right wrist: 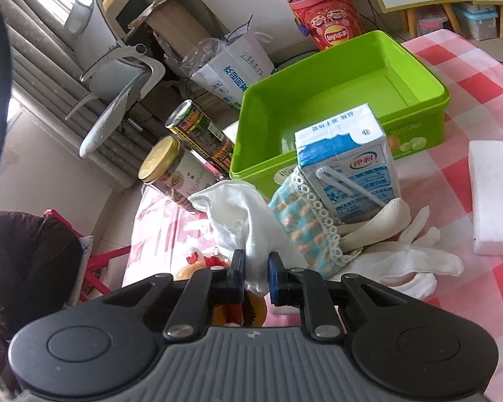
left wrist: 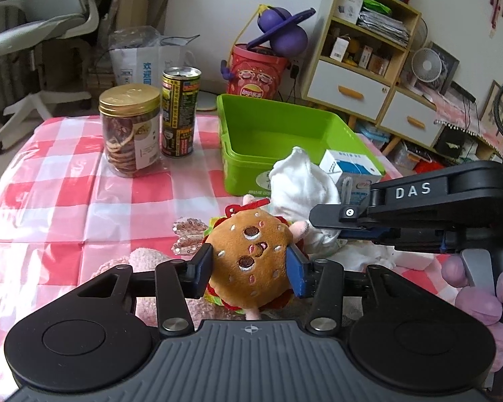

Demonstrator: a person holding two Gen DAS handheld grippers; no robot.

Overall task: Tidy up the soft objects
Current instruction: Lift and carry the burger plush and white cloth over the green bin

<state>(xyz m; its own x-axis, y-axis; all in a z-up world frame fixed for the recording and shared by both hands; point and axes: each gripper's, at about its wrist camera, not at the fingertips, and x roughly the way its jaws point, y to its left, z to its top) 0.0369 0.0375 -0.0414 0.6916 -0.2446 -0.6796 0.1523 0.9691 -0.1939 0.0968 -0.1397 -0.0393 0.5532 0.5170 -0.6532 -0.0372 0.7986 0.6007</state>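
left claw [left wrist: 249, 263]: closing on burger plush [left wrist: 249, 258], pads pressing both its sides, plush sitting between the fingers just above the surface [left wrist: 60, 181]
right claw [right wrist: 255, 276]: pinching white cloth [right wrist: 241, 217], narrow gap, cloth bunching upward from the tips
burger plush location: lying near front of checkered surface, just beside the white cloth
green bin [left wrist: 251, 127]: standing behind both, open
milk carton [right wrist: 348, 164]: leaning on knit fabric [right wrist: 305, 227] in front of bin
jar [left wrist: 130, 134], can [left wrist: 179, 112]: standing left of bin
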